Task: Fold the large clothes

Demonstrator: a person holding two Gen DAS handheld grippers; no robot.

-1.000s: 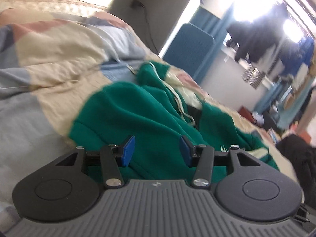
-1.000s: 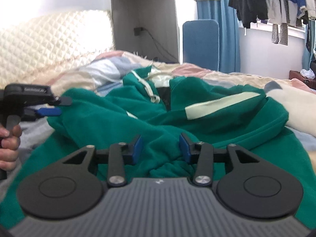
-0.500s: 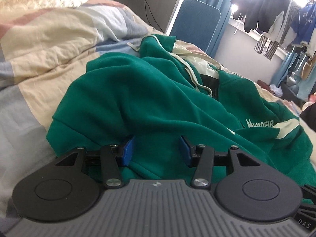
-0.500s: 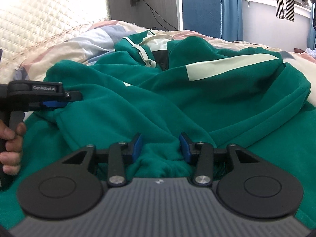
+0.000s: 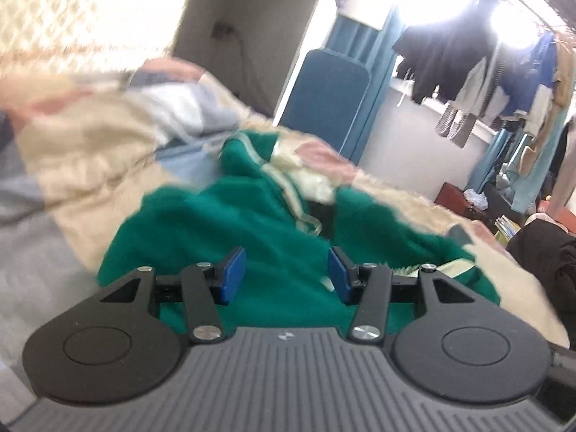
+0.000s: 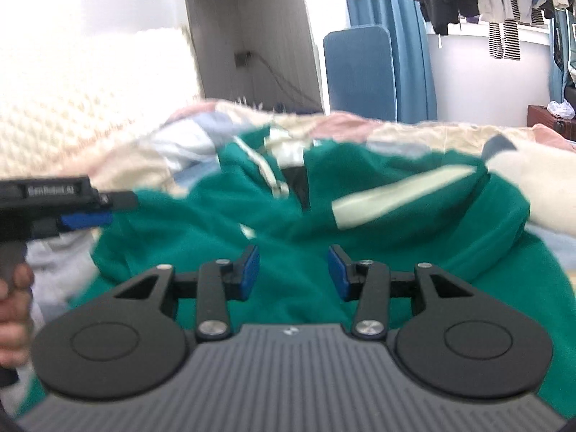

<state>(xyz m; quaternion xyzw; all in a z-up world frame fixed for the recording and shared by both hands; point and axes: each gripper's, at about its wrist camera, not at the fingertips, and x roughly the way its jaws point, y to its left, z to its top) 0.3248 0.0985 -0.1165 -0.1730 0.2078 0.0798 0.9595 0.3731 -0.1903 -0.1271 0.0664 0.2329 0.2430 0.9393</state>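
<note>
Two views, both motion-blurred, so read edges loosely.

Left wrist view:
- left gripper (image 5: 286,273): fingers spread wide, nothing between the blue pads, holding nothing.
- sweatshirt (image 5: 230,237): green, crumpled on the bed quilt (image 5: 72,165); it sits ahead of and under the fingers, its near-left edge just left of the left pad.
- neck opening: cream trim and drawstring further ahead, right of centre. Printed chest patch near the right pad, too blurred to read.
- contact: can't tell whether the pads touch cloth; looks like a hover just above it.

Right wrist view:
- right gripper (image 6: 293,273): also spread wide, empty.
- sweatshirt (image 6: 414,252): fills the view ahead and below; cream stripe on the sleeve lies ahead and to the right, neck opening ahead at centre.
- left gripper (image 6: 86,216): visible at the far left, at the garment's left edge, your hand (image 6: 14,298) on its grip. Its pad gap isn't readable from this side.

Step in hand, my read: positioning for a grab, fold not begun.
- how: flatten the heap first. Take a single layer at an outer edge with each gripper, not the bunched middle.
- grip: seat hem or shoulder seam deep between the pads before closing.
- risk: the thick fleece may slip, and a pinch into the heap could catch two layers.
</note>
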